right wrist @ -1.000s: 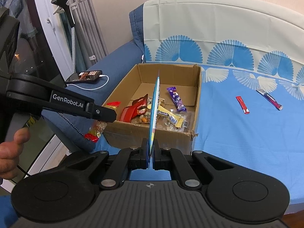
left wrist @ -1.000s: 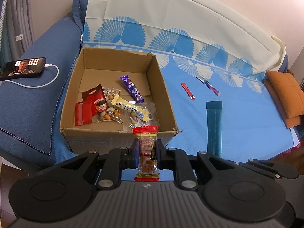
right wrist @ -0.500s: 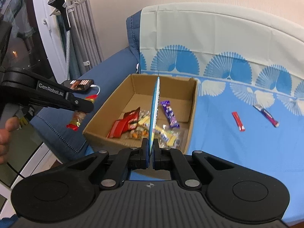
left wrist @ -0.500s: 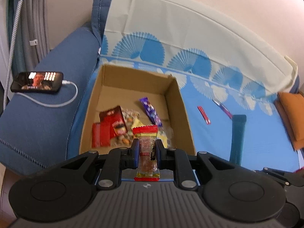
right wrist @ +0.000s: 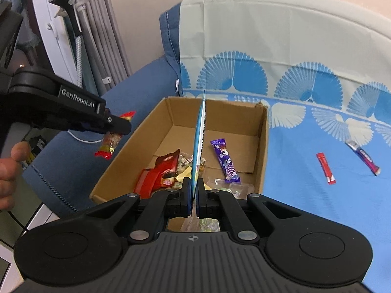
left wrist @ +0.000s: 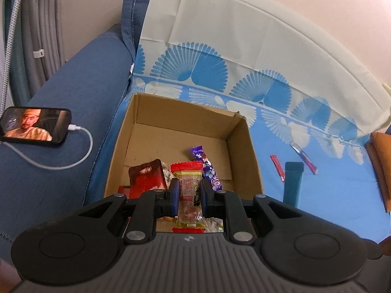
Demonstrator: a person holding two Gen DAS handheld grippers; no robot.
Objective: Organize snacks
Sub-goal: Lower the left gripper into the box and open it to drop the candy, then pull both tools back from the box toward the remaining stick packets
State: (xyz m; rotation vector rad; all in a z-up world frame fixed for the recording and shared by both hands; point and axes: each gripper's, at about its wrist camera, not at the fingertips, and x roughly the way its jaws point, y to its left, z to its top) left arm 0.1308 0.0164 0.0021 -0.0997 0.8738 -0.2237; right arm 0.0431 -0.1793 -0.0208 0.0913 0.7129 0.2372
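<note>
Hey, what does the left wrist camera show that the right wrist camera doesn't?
Only the left wrist view shows the phone with its white charging cable on the sofa arm, and an orange cushion at the right edge.

Only the right wrist view shows the person's hand holding the left hand-held gripper from the side, plus grey curtains.

Both show the cardboard box of snacks, the purple bar inside it, the red stick on the blue sheet, and the clear red-ended snack packet in the left hand-held gripper.
</note>
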